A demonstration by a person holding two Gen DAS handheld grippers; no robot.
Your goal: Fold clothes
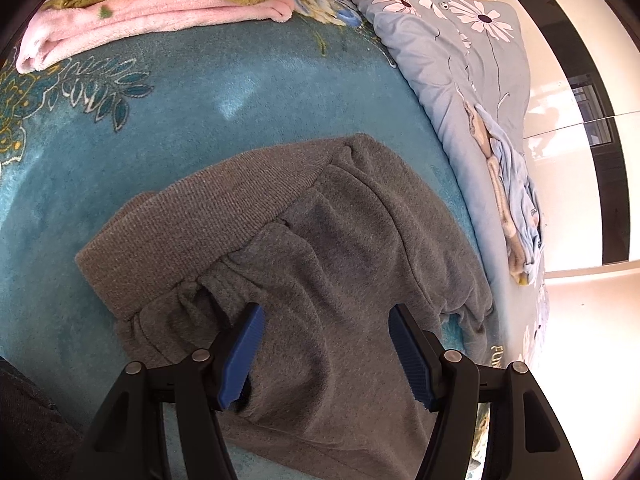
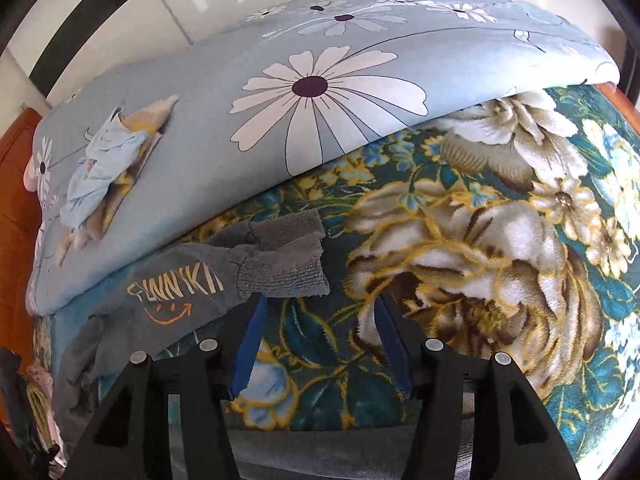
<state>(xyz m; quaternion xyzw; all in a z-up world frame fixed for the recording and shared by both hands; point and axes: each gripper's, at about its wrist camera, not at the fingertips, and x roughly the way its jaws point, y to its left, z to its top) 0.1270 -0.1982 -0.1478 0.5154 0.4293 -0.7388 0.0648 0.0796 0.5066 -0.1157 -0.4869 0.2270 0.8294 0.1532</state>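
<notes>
Both views are bright with daylight, and strong fisheye bending curves the bed point(image 1: 240, 92) into a dome and leaves dark vignetted corners. In the left wrist view the glossy wall point(image 1: 560, 80) to the right of the left claw point(image 1: 326, 354) is blown out to white glare, and a pale sheen sits on the plush ahead of it. In the right wrist view focus is fair throughout, with soft shadow under the quilt point(image 2: 224, 128) edge ahead of the right claw point(image 2: 320, 344) and beneath the claw itself.
</notes>
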